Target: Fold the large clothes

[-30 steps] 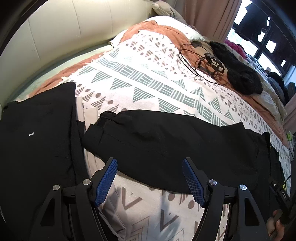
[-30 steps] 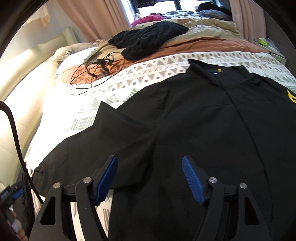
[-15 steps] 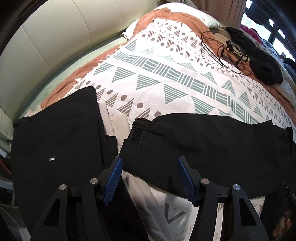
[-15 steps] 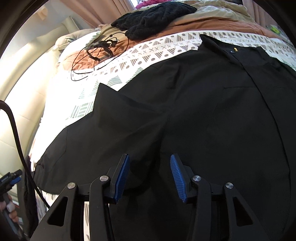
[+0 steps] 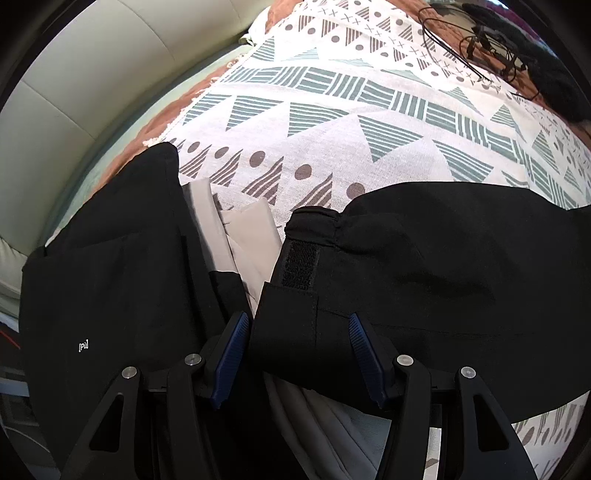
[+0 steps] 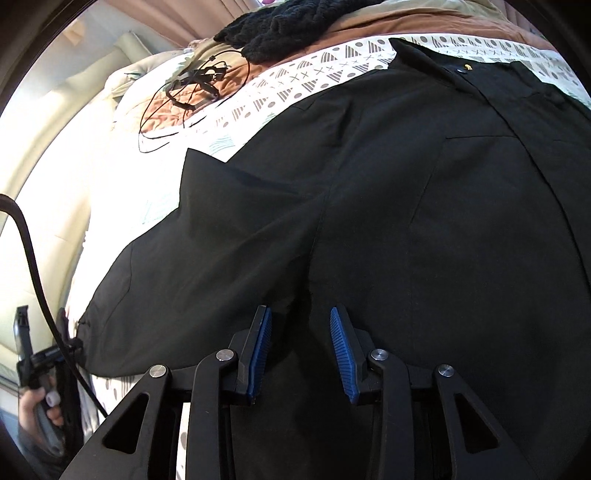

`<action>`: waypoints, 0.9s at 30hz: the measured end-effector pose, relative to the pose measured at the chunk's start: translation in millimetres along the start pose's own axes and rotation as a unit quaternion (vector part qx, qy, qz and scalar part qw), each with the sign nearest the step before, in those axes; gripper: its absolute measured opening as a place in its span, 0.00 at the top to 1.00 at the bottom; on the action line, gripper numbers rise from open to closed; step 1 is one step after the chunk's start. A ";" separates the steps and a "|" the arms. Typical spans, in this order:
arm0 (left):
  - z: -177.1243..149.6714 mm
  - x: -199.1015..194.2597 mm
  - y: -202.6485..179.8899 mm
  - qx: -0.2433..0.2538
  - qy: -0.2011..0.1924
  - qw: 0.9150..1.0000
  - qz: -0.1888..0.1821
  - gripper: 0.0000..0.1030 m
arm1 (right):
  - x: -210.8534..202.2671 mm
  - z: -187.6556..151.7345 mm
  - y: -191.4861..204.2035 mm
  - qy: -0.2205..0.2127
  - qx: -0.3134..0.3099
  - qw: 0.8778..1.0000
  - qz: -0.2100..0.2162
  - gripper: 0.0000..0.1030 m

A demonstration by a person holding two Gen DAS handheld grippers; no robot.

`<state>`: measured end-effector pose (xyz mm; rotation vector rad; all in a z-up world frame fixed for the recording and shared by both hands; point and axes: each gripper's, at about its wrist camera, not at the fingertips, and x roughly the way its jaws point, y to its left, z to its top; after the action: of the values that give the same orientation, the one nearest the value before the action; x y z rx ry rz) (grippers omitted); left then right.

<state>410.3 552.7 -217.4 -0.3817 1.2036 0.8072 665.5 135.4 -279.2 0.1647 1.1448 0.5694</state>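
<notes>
Left wrist view: the left gripper [image 5: 295,332], jaws just closing but apart, straddles the black jacket's velcro-strapped cuff [image 5: 291,310] at six o'clock on the patterned white bedspread [image 5: 332,122].

Right wrist view: the right gripper [image 6: 301,332], closing too, brackets the black fabric jacket [image 6: 406,221] near the armpit; whether it pinches, I cannot tell.

A bedroom: patterned bedspread [image 5: 332,122], padded headboard [image 5: 92,85], curtains [image 6: 218,18]

Patterned blanket [image 5: 332,122], tangled black cable [image 6: 192,85], knitted dark garment [image 6: 288,26].
</notes>
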 end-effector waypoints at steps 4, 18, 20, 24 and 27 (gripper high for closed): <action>2.7 -10.7 5.5 -0.026 0.002 1.000 -0.016 0.77 | 4.0 0.1 4.4 0.000 -0.009 1.000 0.010 0.70; -2.5 -212.9 -43.9 -0.039 -0.177 0.975 -0.128 0.80 | 10.1 13.5 2.0 0.014 0.009 0.997 0.077 0.90; -8.7 -243.0 -64.9 -0.033 -0.200 0.966 -0.158 0.80 | -10.2 11.8 -1.8 -0.007 0.006 0.997 0.074 0.90; -25.9 -293.1 -112.8 0.011 -0.222 0.955 -0.198 0.81 | -41.2 2.1 -14.9 -0.039 0.011 0.997 0.070 0.90; -36.3 -320.4 -147.1 0.048 -0.231 0.948 -0.213 0.81 | -68.7 -3.9 -28.7 -0.060 0.037 0.996 0.059 0.90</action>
<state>450.5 318.9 46.0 -0.3327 0.6814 0.4245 652.0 75.6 -236.6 0.3278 1.0456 0.6131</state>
